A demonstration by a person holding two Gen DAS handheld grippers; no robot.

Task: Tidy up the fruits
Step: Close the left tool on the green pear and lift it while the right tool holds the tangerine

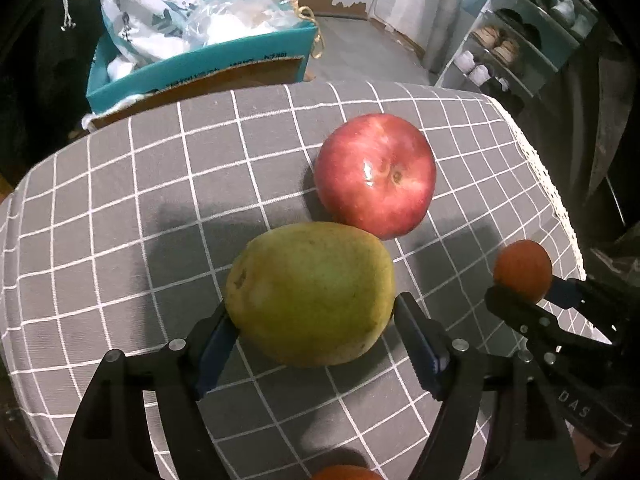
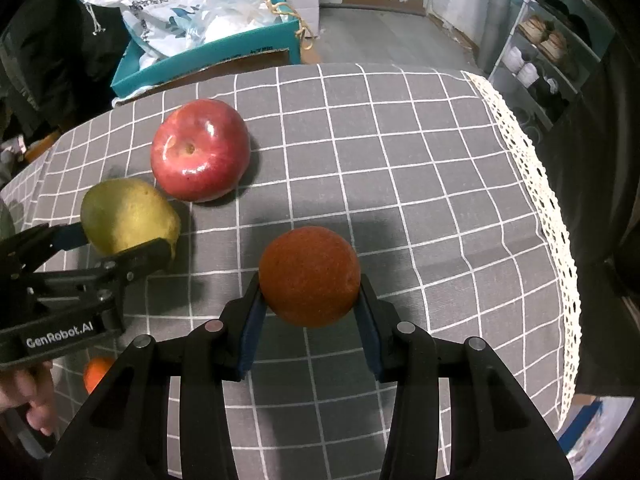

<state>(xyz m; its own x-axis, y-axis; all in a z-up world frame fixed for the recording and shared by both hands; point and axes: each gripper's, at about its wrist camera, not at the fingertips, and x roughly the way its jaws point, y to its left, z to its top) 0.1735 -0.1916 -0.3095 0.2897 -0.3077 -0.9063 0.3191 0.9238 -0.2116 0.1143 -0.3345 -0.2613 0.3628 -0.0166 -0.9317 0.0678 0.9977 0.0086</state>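
Broadly, the checked grey table [image 2: 400, 160] fills both views. At centre frame sits the red apple [image 1: 374, 176], touching the green pear [image 1: 310, 294] below it, which the left tongs [image 1: 314, 334] flank with pads touching. At lower centre, the right tongs [image 2: 310, 312] clamp the orange [image 2: 310, 276].

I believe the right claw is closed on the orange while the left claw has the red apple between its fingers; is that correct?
Not quite. The left claw has the green pear between its fingers, not the red apple, which sits free on the checked cloth just beyond it, as the left wrist view shows. The right claw is indeed closed on the orange.
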